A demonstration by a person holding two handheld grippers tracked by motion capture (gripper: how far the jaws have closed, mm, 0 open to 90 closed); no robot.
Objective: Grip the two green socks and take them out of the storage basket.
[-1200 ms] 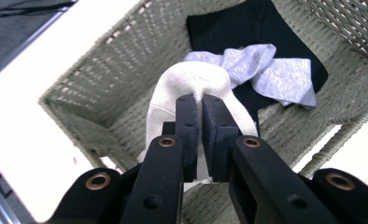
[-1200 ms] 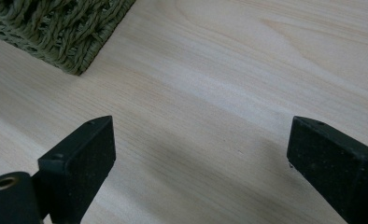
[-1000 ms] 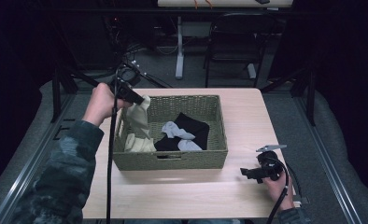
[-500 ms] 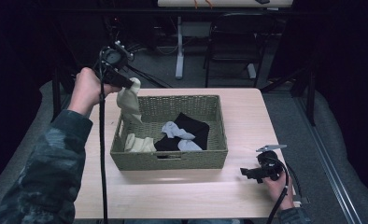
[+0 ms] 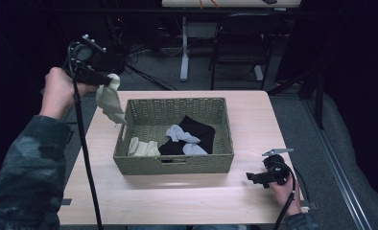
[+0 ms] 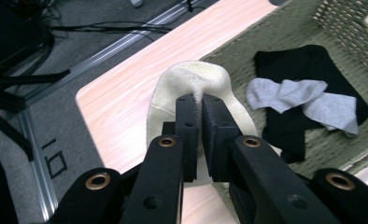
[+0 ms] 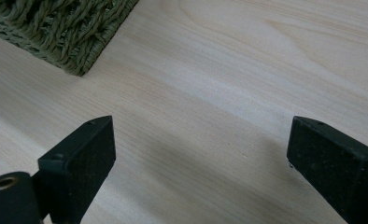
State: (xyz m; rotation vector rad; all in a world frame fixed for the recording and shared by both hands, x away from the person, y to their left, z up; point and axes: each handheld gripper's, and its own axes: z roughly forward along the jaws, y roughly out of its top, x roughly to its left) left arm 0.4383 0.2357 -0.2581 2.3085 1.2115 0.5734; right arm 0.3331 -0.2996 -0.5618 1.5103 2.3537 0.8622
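Observation:
My left gripper (image 5: 108, 81) is raised above the table's back left corner, shut on a cream sock (image 5: 110, 103) that hangs from it beside the basket's left wall. In the left gripper view the jaws pinch the cream sock (image 6: 173, 88) at its top fold. The green woven basket (image 5: 177, 165) holds another cream sock (image 5: 141, 147), black socks (image 5: 199, 129) and grey socks (image 5: 180, 132). My right gripper (image 5: 252, 178) rests low over the table at the front right, open; its pads (image 7: 86, 144) stand wide apart above bare wood.
The light wooden table (image 5: 254, 120) has free surface right of and in front of the basket. A basket corner (image 7: 74, 32) lies ahead of the right gripper. A chair (image 5: 240, 43) and a table leg (image 5: 183, 48) stand on the floor behind.
My left gripper has risen and drawn left and back, lifting the cream sock out of the basket to hang outside its left wall. The right gripper has stayed put.

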